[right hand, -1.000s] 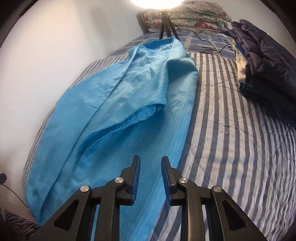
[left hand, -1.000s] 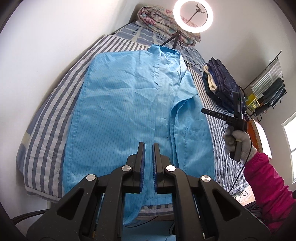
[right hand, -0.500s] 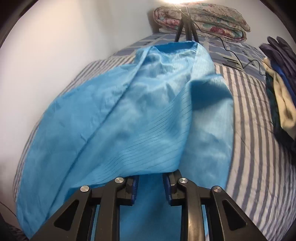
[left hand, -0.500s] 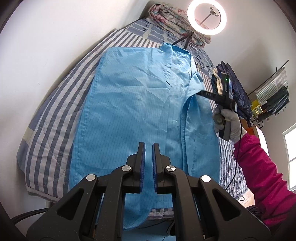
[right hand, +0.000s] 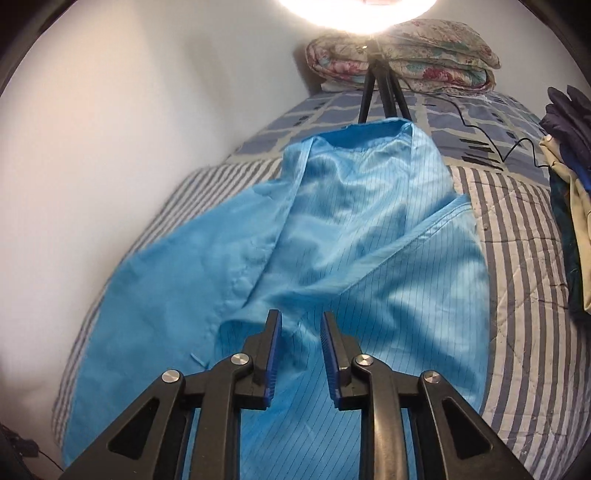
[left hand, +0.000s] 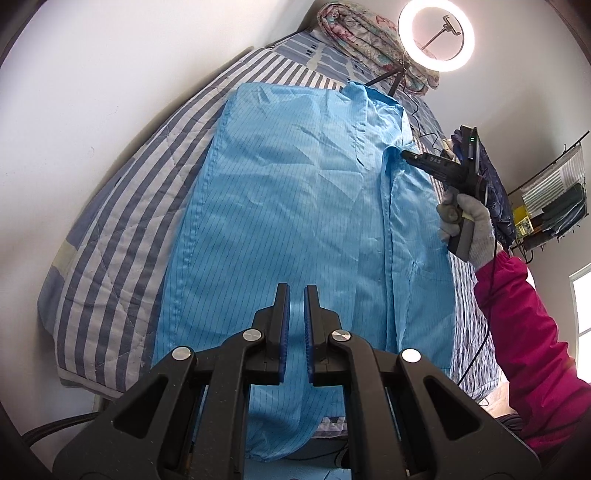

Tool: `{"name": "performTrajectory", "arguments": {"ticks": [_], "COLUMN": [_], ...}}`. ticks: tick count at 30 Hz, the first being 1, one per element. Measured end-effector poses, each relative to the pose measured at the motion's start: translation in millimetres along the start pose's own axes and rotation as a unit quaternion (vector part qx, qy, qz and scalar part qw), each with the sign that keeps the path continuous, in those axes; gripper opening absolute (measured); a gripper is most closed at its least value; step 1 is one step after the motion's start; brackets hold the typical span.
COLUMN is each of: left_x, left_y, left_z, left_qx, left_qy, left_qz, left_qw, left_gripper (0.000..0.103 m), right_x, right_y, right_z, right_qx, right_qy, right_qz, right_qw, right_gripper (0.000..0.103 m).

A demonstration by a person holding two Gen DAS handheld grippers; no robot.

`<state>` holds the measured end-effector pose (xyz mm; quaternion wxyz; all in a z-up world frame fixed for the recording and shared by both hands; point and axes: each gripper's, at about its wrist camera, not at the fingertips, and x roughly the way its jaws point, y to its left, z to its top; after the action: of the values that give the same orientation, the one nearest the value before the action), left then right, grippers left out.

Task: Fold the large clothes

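Observation:
A large light-blue pinstriped coat (left hand: 295,206) lies spread on the striped bed, collar toward the far end; its right side is folded inward. It fills the right wrist view (right hand: 332,251) too. My left gripper (left hand: 296,295) hovers above the coat's hem, jaws nearly closed with a thin gap, holding nothing. My right gripper (right hand: 301,325) is open and empty just above a raised fold of the coat near the shoulder. In the left wrist view it (left hand: 404,154) sits at the folded shoulder edge, held by a gloved hand (left hand: 465,221).
The striped bed cover (left hand: 122,229) reaches the white wall on the left. A ring light on a tripod (left hand: 436,35) and a folded floral quilt (right hand: 402,55) stand at the far end. Dark folded clothes (right hand: 569,206) lie at the right. A black cable (right hand: 491,140) crosses the bed.
My right gripper carried the coat's right shoulder inward, then opened and let it go. The fold now rests on the coat. My left gripper has stayed above the hem.

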<state>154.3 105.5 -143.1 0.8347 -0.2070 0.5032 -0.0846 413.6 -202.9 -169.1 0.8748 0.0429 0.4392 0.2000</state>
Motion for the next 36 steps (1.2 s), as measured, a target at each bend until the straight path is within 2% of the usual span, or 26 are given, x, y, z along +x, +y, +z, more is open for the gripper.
{"name": "performTrajectory", "arguments": {"ticks": [6, 8, 9, 10, 12, 16, 20, 23, 29, 31, 32, 34, 36], "left_x": [-0.1, -1.1, -2.2, -3.6, -7.9, -16.7, -19.6, -21.7, -22.9, -20.5, -19.9, -20.0, -20.3], "left_y": [-0.6, -1.3, -1.0, -0.6, 1.7, 5.5, 10.7, 12.3, 13.8, 17.4, 18.9, 21.6, 23.6], "left_z": [-3.1, -4.8, -5.9, -7.0, -9.0, -13.1, -19.3, -24.0, -29.2, -29.4, -29.5, -30.8, -31.7], "left_qx": [0.004, 0.008, 0.009, 0.012, 0.013, 0.024, 0.028, 0.029, 0.032, 0.026, 0.024, 0.022, 0.023], "left_qy": [-0.002, -0.002, -0.003, -0.004, -0.011, -0.021, -0.020, -0.019, -0.023, -0.022, -0.021, -0.023, -0.025], "left_qz": [0.013, 0.014, 0.015, 0.017, 0.019, 0.023, 0.023, 0.021, 0.027, 0.032, 0.033, 0.039, 0.045], "left_qw": [0.9999, 0.9999, 0.9998, 0.9998, 0.9997, 0.9992, 0.9992, 0.9992, 0.9989, 0.9989, 0.9989, 0.9987, 0.9984], "left_gripper": [0.004, 0.004, 0.005, 0.008, 0.020, 0.021, 0.022, 0.022, 0.022, 0.022, 0.022, 0.022, 0.022], "right_x": [36.5, 46.5, 44.2, 38.0, 14.2, -61.5, -125.4, -153.3, -140.8, -132.7, -134.1, -141.1, -154.8], "right_y": [13.7, 18.8, 22.5, 24.4, 26.3, 31.0, 33.5, 37.3, 39.1, 32.1, 31.5, 33.9, 34.3], "right_z": [-5.7, -9.4, -10.5, -11.1, -12.2, -25.7, -65.9, -120.9, -219.5, -238.9, -245.2, -248.9, -248.2], "right_qx": [-0.014, -0.023, -0.031, -0.031, -0.020, -0.037, -0.057, -0.062, -0.082, -0.071, -0.078, -0.087, -0.073], "right_qy": [0.035, 0.055, 0.052, 0.050, 0.041, 0.009, 0.009, 0.028, 0.097, 0.108, 0.095, 0.089, 0.083], "right_qz": [-0.032, -0.046, -0.053, -0.047, -0.026, -0.015, -0.028, -0.036, -0.052, -0.059, -0.062, -0.071, -0.060], "right_qw": [0.999, 0.997, 0.997, 0.997, 0.999, 0.999, 0.998, 0.997, 0.990, 0.990, 0.991, 0.990, 0.992], "right_gripper": [0.021, 0.024, 0.024, 0.024, 0.024, 0.025, 0.025, 0.025, 0.025, 0.024, 0.024, 0.024, 0.024]}}
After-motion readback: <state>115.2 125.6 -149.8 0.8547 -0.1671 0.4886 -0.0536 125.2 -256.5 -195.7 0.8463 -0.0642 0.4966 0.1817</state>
